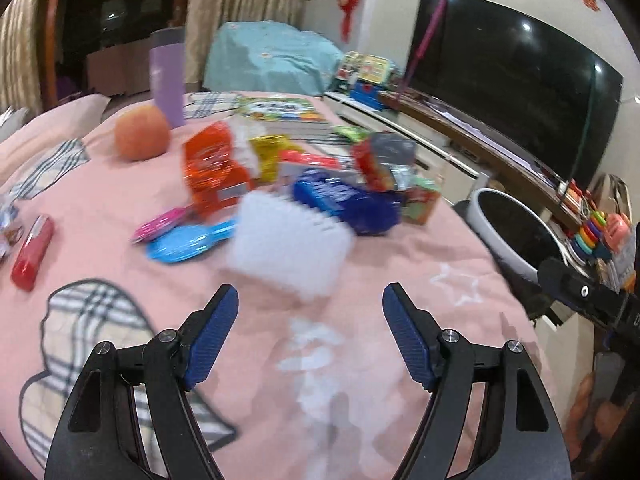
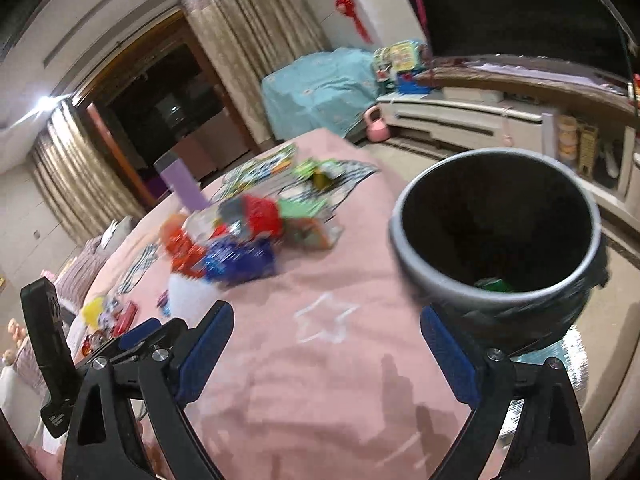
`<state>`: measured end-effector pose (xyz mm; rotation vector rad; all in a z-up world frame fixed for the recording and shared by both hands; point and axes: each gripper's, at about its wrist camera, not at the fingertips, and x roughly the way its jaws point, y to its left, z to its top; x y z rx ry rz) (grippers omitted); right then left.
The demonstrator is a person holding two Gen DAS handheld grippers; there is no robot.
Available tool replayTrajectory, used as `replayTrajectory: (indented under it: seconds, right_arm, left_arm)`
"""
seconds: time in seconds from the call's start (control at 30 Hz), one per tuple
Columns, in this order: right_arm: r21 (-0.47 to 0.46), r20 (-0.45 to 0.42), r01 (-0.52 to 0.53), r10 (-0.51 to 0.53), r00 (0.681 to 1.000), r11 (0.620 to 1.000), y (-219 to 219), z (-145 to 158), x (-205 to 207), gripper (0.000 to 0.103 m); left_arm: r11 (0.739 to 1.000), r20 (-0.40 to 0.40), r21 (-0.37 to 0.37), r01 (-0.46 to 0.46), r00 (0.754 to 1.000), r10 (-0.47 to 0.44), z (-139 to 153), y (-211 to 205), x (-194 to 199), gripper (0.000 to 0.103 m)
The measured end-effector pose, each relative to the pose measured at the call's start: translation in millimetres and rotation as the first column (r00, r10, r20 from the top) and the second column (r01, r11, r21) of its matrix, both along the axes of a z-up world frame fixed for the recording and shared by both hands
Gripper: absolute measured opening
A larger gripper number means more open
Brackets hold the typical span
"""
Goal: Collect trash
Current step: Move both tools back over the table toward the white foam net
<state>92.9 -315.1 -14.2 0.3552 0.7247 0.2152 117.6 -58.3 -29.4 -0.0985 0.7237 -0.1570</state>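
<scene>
A heap of wrappers lies on the pink cover [image 1: 100,200]: an orange packet [image 1: 212,168], a yellow one [image 1: 270,156], a blue pack [image 1: 332,196], a red box [image 1: 376,164] and a green carton [image 1: 420,204]. A blurred white object [image 1: 288,248] sits just ahead of my left gripper [image 1: 310,320], which is open with nothing between its fingers. My right gripper [image 2: 326,312] is open and empty too, low over the cover [image 2: 320,380]. The round bin [image 2: 440,276] with a dark liner stands just past its right finger, something green [image 2: 494,284] inside. The heap [image 2: 236,248] lies further back on the left.
An orange fruit [image 1: 142,136], a purple tumbler [image 1: 168,80], books [image 1: 280,112], a red stick-like item [image 1: 32,256] and blue and pink plastic pieces [image 1: 188,240] also lie on the cover. The bin [image 1: 492,196] stands off its right edge, before a TV [image 1: 512,80] and low cabinet.
</scene>
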Motion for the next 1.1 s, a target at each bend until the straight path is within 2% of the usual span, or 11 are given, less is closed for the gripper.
replayTrajectory:
  seconds: [0.33,0.6,0.87,1.1]
  right_arm:
    - [-0.012,-0.042,-0.112,0.112,0.993,0.994,64,-13,1,0.096]
    - [-0.005,-0.052,-0.170,0.169,0.984,0.985,93,-16,12,0.096]
    - [0.008,-0.062,-0.207,0.207,0.976,0.978,114,-22,23,0.096]
    - [0.042,-0.062,-0.233,0.235,0.970,0.972,126,-26,43,0.095]
  left_arm:
    - [0.997,-0.017,-0.011,-0.076,0.997,0.075,-10,54,-8,0.077]
    - [0.994,-0.044,-0.013,-0.108,0.993,0.107,-18,89,-2,0.077]
    - [0.996,-0.061,-0.014,-0.092,0.994,0.091,-22,104,11,0.077]
    - [1.000,-0.070,-0.001,-0.017,0.997,0.017,-21,100,27,0.077]
